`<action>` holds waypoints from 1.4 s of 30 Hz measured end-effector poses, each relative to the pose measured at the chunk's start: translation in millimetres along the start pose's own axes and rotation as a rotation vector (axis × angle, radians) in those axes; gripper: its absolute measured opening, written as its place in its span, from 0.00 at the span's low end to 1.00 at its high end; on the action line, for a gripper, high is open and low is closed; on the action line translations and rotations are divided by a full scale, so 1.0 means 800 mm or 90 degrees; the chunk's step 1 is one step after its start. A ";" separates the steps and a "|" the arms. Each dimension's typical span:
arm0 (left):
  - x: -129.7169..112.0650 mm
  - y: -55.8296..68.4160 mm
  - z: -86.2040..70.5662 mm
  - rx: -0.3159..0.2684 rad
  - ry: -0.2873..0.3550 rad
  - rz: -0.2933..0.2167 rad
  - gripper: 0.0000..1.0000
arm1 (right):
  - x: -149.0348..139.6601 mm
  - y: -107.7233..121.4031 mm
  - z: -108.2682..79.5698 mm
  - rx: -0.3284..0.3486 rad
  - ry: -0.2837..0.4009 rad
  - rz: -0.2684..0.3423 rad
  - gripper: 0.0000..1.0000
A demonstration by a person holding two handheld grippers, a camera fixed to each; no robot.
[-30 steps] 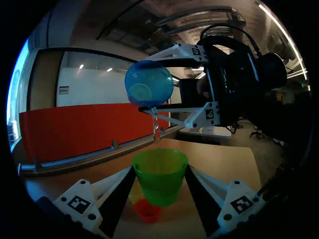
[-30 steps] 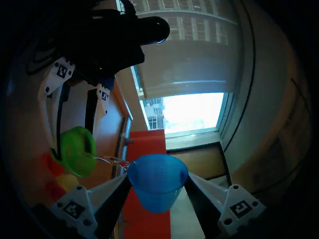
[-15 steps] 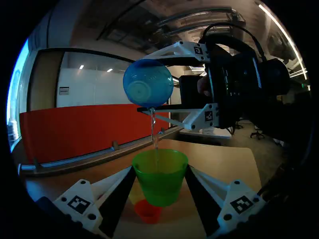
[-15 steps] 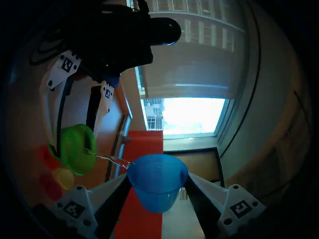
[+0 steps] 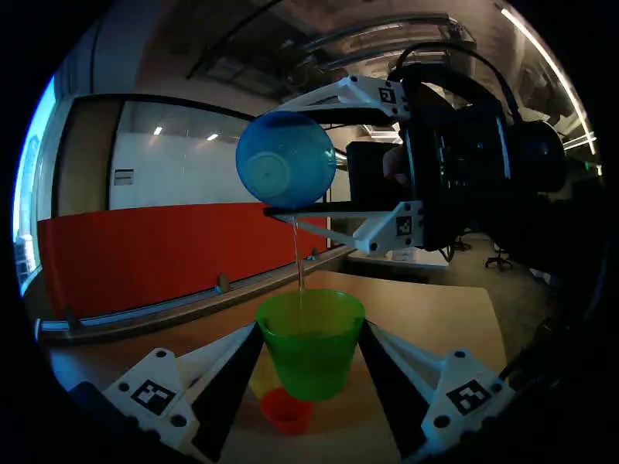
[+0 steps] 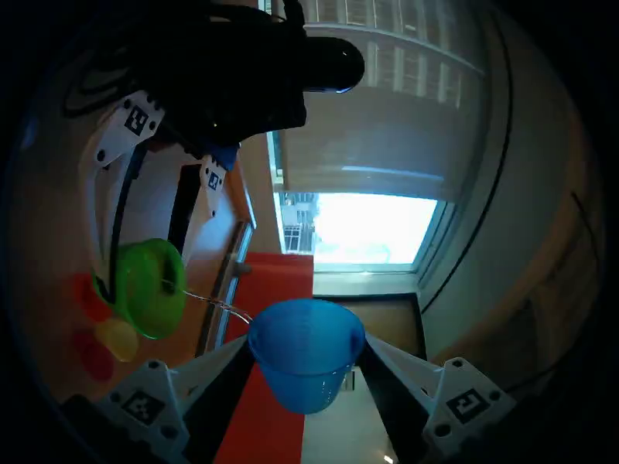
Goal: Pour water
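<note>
The left gripper clamps the green cup upright. The right gripper squeezes the blue cup, tipped just above the green cup, with a thin water stream falling in. I think that's a small red cup just below it.

A red panel backs the wooden table, with a glass wall above it. Right of the panel, an office chair under a strip light. Beside the panel, a bright window with a blind.

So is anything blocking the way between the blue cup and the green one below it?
Nothing visible. The blue cup is tipped above the green cup, and a thin stream of water falls through open air straight into its open mouth.
</note>
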State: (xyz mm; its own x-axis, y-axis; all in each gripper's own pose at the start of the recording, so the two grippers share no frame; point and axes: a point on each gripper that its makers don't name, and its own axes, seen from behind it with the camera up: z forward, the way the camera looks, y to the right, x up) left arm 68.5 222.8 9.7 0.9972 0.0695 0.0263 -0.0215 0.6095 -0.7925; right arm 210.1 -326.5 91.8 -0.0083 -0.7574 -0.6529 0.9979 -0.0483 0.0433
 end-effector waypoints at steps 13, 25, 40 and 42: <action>0.001 0.002 0.001 -0.001 0.000 0.001 0.85 | 0.003 0.000 -0.003 0.000 0.003 0.015 0.90; 0.001 -0.001 0.000 0.003 -0.001 0.000 0.85 | 0.001 -0.005 -0.011 0.010 0.010 0.172 0.90; -0.001 -0.003 0.000 0.006 -0.006 0.002 0.85 | -0.002 -0.029 -0.022 0.047 0.009 0.510 0.90; -0.001 -0.004 0.000 0.007 -0.007 0.002 0.85 | -0.001 -0.030 -0.023 0.054 0.015 0.569 0.90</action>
State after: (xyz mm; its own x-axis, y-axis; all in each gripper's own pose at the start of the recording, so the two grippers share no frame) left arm 67.4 220.6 11.9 0.9963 0.0801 0.0297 -0.0263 0.6182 -0.7856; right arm 187.5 -312.8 77.2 0.7714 -0.5218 -0.3643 0.6233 0.5040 0.5979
